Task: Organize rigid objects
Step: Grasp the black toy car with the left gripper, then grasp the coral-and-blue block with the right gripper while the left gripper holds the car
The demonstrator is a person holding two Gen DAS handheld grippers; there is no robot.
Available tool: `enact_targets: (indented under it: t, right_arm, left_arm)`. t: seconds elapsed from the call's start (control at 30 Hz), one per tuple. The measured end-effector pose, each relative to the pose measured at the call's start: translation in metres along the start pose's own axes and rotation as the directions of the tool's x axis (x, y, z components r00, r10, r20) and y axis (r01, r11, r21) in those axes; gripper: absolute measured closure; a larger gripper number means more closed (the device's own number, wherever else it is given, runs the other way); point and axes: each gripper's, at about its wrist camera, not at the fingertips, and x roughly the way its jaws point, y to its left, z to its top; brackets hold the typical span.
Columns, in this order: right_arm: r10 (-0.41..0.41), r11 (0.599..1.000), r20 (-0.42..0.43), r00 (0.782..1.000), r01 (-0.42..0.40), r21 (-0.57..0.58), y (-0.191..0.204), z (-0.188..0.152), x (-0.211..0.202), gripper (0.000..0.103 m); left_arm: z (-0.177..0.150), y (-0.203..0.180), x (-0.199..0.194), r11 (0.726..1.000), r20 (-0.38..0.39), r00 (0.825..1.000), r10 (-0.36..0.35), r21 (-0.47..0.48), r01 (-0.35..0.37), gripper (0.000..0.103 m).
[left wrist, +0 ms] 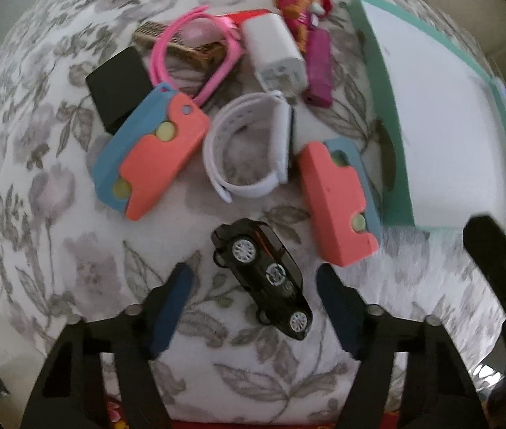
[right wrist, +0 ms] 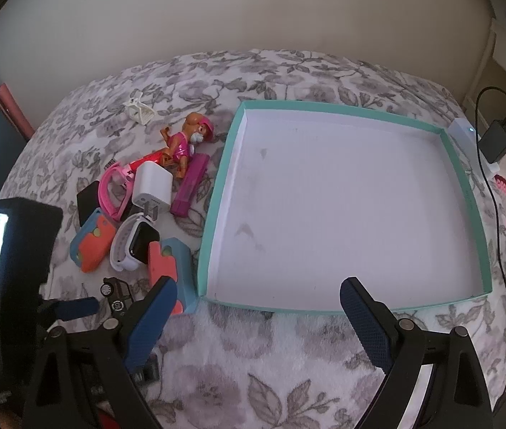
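- The left hand-held gripper (left wrist: 253,307) points straight down over the flowered bedspread (left wrist: 38,214), its blue pads partly apart on either side of a black toy car (left wrist: 260,279); the pads do not touch the car, which lies on its side with its wheels showing.
- The right hand-held gripper (right wrist: 256,321) hangs with its jaws wide and nothing between them, just in front of the near rim of the teal box (right wrist: 217,193).
- The box has a bare white floor, and the loose things all lie on the bedspread to its left.
- Nearest the car are a white smartwatch (left wrist: 253,150) and two coral-and-blue cases, one (left wrist: 152,150) to the left and one (left wrist: 339,200) leaning against the box wall.
- Further back sit a white charger block (left wrist: 274,50), a pink strap (left wrist: 195,50), a black square pad (left wrist: 117,85), a magenta stick (left wrist: 319,68) and a small toy figure (left wrist: 299,3).
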Motion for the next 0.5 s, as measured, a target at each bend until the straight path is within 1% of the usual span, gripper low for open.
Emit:
enact_targets:
  t: [0.03,0.1,0.17,0.2,0.3,0.37,0.43,0.5]
  right_arm:
    - [-0.001,1.0,-0.001,1.0,0.001,-0.002,0.001,0.0,0.0,0.009]
    - [0.003,1.0,0.0,1.0,-0.003,-0.01,0.004,-0.001,0.0,0.009]
    - [0.017,1.0,0.004,1.0,-0.017,-0.022,0.007,-0.001,-0.001,0.009]
    - [0.027,0.999,0.005,1.0,-0.027,-0.03,0.01,-0.001,-0.002,0.01]
    - [0.058,0.997,0.002,0.998,-0.057,-0.055,0.018,-0.001,-0.001,0.017]
    - [0.087,0.993,-0.006,0.996,-0.087,-0.074,0.024,-0.002,0.0,0.022]
    - [0.121,0.988,-0.017,0.992,-0.122,-0.098,0.032,-0.001,0.002,0.03]
    - [0.142,0.981,-0.034,0.989,-0.146,-0.127,0.041,-0.001,0.004,0.035]
  left_arm:
    - [-0.003,-0.001,0.0,1.0,0.006,1.0,-0.006,-0.016,0.007,0.041]
    - [-0.012,-0.005,0.0,0.999,0.022,1.0,-0.019,-0.042,0.02,0.053]
    - [-0.017,-0.007,0.0,0.997,0.034,0.999,-0.029,-0.068,0.032,0.06]
    - [-0.021,-0.007,0.0,0.996,0.039,0.999,-0.033,-0.083,0.037,0.067]
    - [-0.039,-0.01,-0.002,0.988,0.069,0.997,-0.029,-0.147,0.039,0.07]
    - [-0.041,-0.005,0.0,0.98,0.087,0.996,-0.024,-0.196,0.041,0.07]
    - [-0.05,-0.006,0.001,0.972,0.095,0.995,-0.03,-0.23,0.051,0.07]
    - [-0.055,-0.007,0.003,0.964,0.101,0.994,-0.029,-0.261,0.054,0.071]
